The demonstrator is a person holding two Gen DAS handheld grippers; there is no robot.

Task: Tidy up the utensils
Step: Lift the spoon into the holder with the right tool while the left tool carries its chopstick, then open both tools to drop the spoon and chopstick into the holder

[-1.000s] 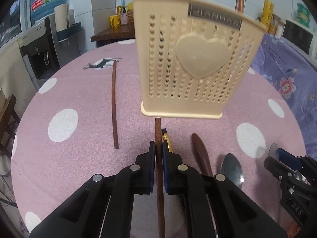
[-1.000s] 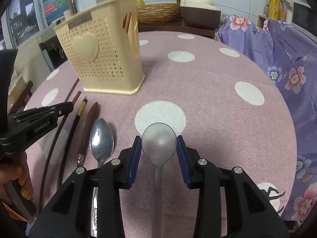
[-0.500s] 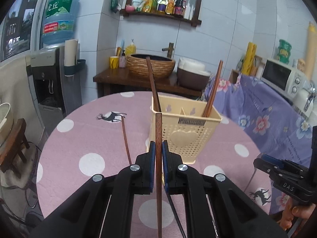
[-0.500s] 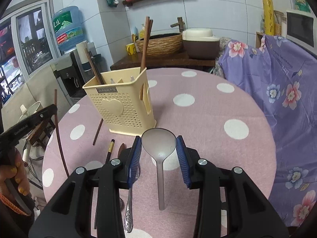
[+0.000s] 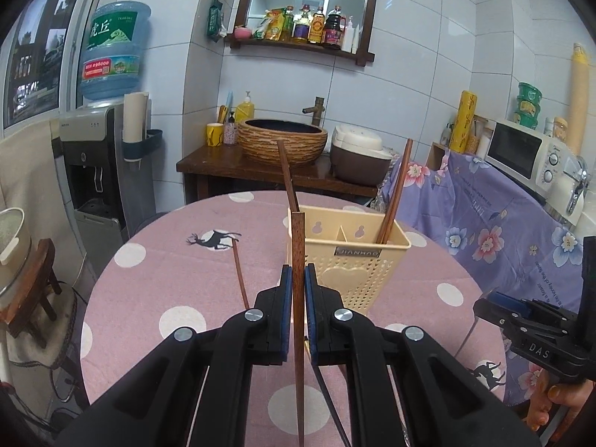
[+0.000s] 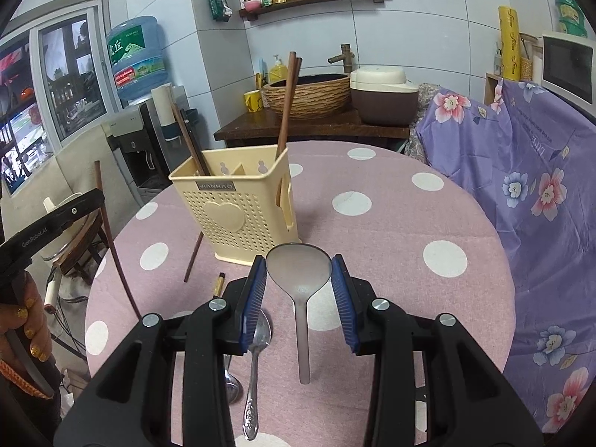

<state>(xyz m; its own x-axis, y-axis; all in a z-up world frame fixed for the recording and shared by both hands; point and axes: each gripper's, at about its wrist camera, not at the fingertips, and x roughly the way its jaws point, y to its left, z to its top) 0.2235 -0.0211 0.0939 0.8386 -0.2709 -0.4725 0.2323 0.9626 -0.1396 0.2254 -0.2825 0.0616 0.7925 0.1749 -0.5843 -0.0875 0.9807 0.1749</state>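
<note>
My left gripper (image 5: 298,279) is shut on a brown wooden chopstick (image 5: 298,238) and holds it upright, above the table and in front of the cream utensil basket (image 5: 372,268). The same chopstick (image 6: 111,238) shows at the left of the right wrist view. My right gripper (image 6: 298,272) is shut on the bowl of a grey spoon (image 6: 300,272), whose handle hangs down. The basket (image 6: 238,208) stands upright and holds several brown chopsticks (image 6: 287,108). One chopstick (image 5: 240,275) lies left of the basket. A metal spoon (image 6: 257,357) lies on the table below my right gripper.
A round table with a pink polka-dot cloth (image 6: 409,223). A dark chopstick with a gold band (image 6: 218,285) and a second metal spoon (image 6: 231,383) lie near the front. A purple floral cover (image 6: 540,171) is to the right. A water dispenser (image 5: 100,171) and a wooden counter (image 5: 275,175) stand behind.
Both grippers have risen well above the table with their utensils. The left one lifted the chopstick from the cloth; the right one lifted the grey spoon. The basket now looks farther off.
</note>
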